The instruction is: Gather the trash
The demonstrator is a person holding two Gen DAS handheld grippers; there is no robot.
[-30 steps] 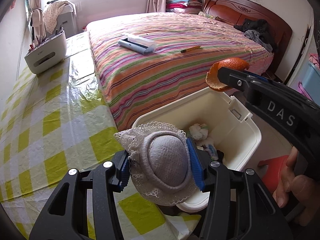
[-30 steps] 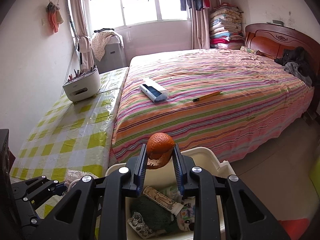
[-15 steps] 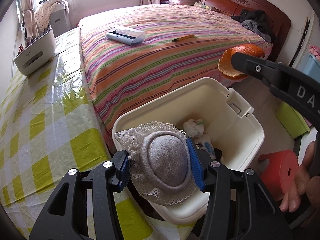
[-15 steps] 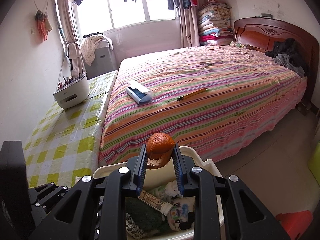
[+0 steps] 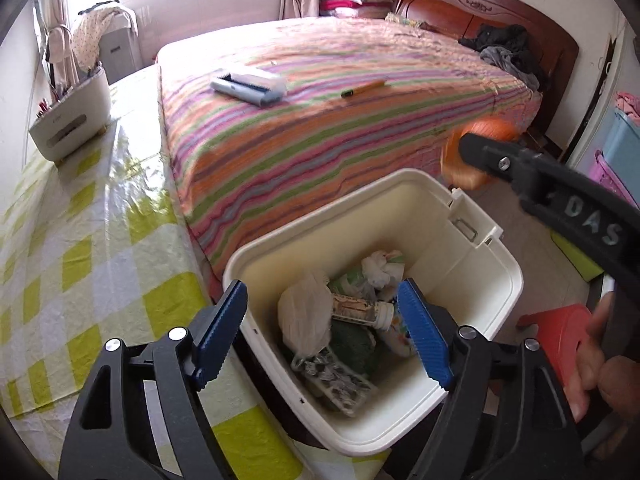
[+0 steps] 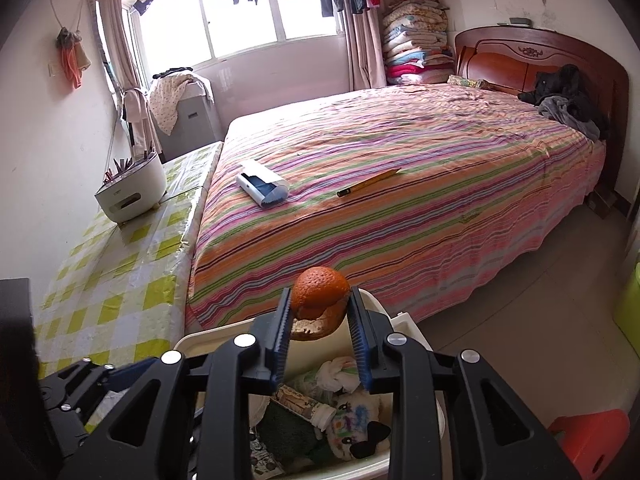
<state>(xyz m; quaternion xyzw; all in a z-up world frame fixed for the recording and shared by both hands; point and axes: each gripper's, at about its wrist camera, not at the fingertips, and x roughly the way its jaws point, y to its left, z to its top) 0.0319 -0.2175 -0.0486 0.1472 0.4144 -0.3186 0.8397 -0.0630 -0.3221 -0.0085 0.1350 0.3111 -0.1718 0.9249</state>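
Blue pads of the left gripper (image 5: 322, 330) stand wide apart with nothing between them, having just been opening above the bin (image 5: 516, 280), where trash (image 5: 306, 318) lies at the bottom. Over the bin's far rim, the right gripper (image 6: 319, 312) has been easing open, its pads touching the peel (image 6: 319, 300) between them. Beyond lies the bed (image 6: 400, 184).

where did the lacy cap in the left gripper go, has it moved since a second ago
Yes. The left gripper has just opened, empty, and the cap lies down inside the white bin.
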